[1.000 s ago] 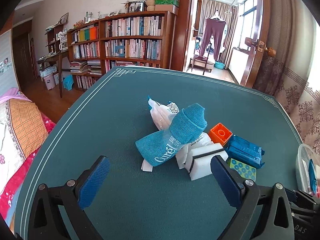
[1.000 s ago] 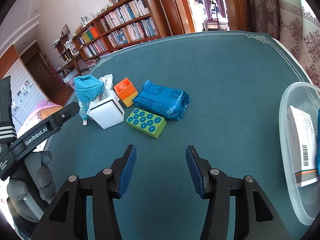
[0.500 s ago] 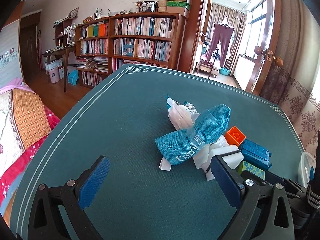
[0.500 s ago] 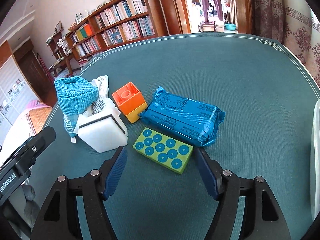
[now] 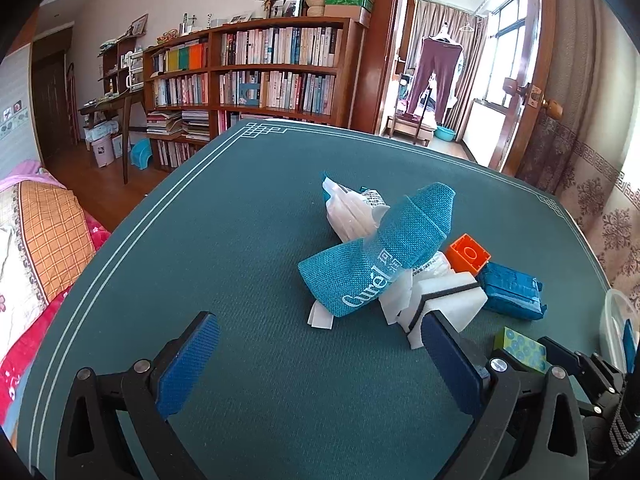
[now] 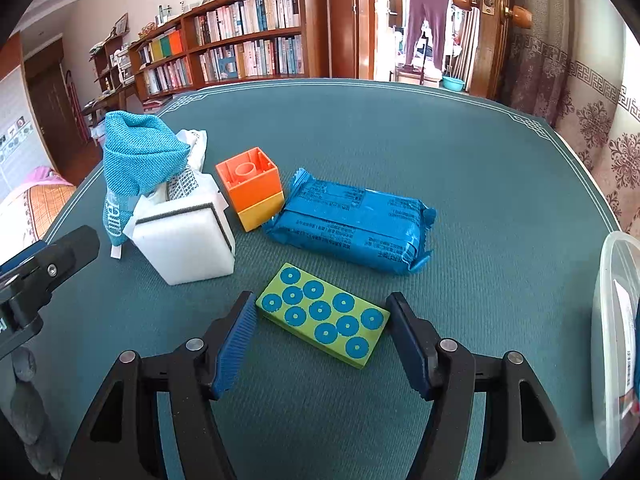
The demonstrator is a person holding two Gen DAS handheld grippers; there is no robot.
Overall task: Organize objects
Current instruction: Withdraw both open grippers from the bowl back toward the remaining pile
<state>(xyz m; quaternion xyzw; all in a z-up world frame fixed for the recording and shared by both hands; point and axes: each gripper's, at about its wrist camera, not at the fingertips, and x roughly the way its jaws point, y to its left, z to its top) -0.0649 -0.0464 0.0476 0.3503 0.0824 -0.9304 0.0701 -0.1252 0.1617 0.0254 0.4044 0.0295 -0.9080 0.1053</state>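
A pile lies on the green table: a teal fabric pouch [image 5: 380, 252] on white packets [image 5: 352, 216], a white sponge block [image 6: 186, 240], an orange brick [image 6: 252, 186], a blue wrapped pack [image 6: 352, 228] and a green block with blue dots [image 6: 324, 314]. My right gripper [image 6: 322, 336] is open, its blue pads on either side of the green block, not touching it. My left gripper [image 5: 320, 360] is open and empty, just short of the pouch and sponge [image 5: 448, 300].
A clear plastic tub [image 6: 618, 336] with a labelled item inside stands at the right table edge. The left gripper's body [image 6: 44, 264] is at the left of the right wrist view. A bookshelf [image 5: 256, 80] and a bed [image 5: 32, 240] lie beyond the table.
My right gripper has moved forward and opened wider, so its pads now flank the green block. My left gripper has drifted left and back a little from the pile.
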